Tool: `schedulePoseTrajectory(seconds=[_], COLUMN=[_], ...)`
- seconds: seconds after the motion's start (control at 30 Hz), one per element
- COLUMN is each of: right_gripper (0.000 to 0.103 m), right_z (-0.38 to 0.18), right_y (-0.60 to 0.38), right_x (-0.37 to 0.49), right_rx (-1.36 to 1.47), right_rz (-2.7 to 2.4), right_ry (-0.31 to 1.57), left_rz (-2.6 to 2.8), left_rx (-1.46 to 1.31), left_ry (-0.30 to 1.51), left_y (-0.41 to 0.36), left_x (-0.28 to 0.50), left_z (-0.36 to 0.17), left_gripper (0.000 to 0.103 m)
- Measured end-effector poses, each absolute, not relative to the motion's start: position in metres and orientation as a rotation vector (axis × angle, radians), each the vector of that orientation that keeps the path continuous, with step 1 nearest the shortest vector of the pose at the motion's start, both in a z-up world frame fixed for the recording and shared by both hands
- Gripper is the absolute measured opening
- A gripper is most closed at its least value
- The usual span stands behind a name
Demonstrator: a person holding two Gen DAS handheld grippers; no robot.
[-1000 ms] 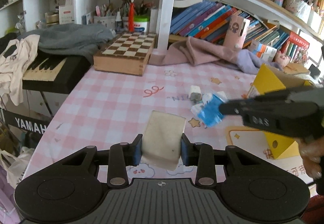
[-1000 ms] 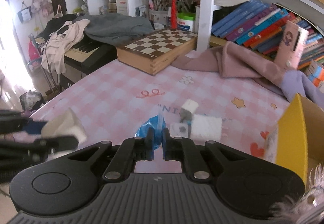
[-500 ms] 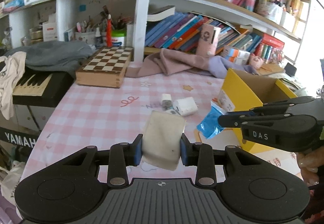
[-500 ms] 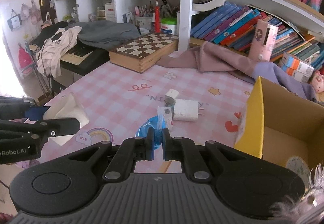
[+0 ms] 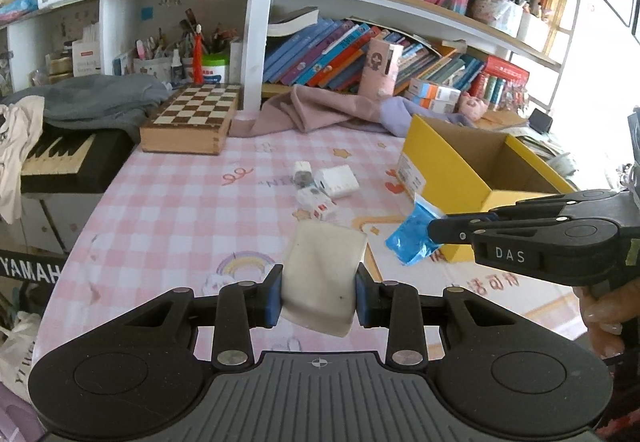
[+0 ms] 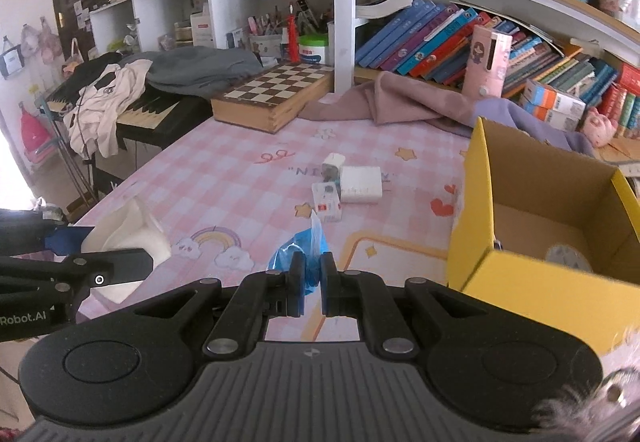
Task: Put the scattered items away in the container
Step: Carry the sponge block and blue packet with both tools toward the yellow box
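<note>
My left gripper (image 5: pixel 319 292) is shut on a cream-white soft pad (image 5: pixel 324 274), held above the pink checked tablecloth; the pad also shows in the right wrist view (image 6: pixel 132 238). My right gripper (image 6: pixel 311 284) is shut on a blue plastic packet (image 6: pixel 306 254), which the left wrist view shows (image 5: pixel 412 236) hanging just left of the yellow cardboard box (image 5: pixel 436 178). The box (image 6: pixel 472 210) stands open at the right, with a round item on its floor. Three small white items, a charger (image 6: pixel 360 184), a plug (image 6: pixel 333 166) and a small box (image 6: pixel 327 202), lie mid-table.
A wooden chessboard box (image 5: pixel 192 120) sits at the back left beside a Yamaha keyboard (image 5: pixel 60 158) draped with clothes. A mauve cloth (image 5: pixel 320 112) lies along the back under shelves of books. A pink device (image 6: pixel 486 62) stands behind the yellow box.
Both grippers have risen and drawn back from the table with their loads. The yellow box has come further into view on the right, and the blue packet hangs closer to its near corner.
</note>
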State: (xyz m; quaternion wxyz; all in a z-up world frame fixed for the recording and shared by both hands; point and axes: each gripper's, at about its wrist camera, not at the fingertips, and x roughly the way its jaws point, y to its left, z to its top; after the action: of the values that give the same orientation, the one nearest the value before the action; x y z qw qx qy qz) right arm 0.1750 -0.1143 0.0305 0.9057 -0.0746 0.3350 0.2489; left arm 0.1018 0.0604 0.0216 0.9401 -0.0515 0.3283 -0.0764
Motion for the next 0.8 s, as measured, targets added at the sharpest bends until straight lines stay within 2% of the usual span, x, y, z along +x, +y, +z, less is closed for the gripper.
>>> schedulePoseTrajectory(seconds=[0.43,0.8], right_gripper=[0.007,0.007], right_z=[0.016,0.015], right_y=[-0.136,-0.165], right_x=[0.093,0.064], right_rx=[-0.131,-0.087], right_rz=[0.463,0.347], right_ry=[0.738,0.759], left_rz=[-0.226,-0.327], left_rx=[-0.098,-0.071], left_ry=[0.705,0.712], left_y=[0.047,0.028], left_x=[0.043,0.031], left_z=[0.014,0.012], left_gripper=[0.032,0.032])
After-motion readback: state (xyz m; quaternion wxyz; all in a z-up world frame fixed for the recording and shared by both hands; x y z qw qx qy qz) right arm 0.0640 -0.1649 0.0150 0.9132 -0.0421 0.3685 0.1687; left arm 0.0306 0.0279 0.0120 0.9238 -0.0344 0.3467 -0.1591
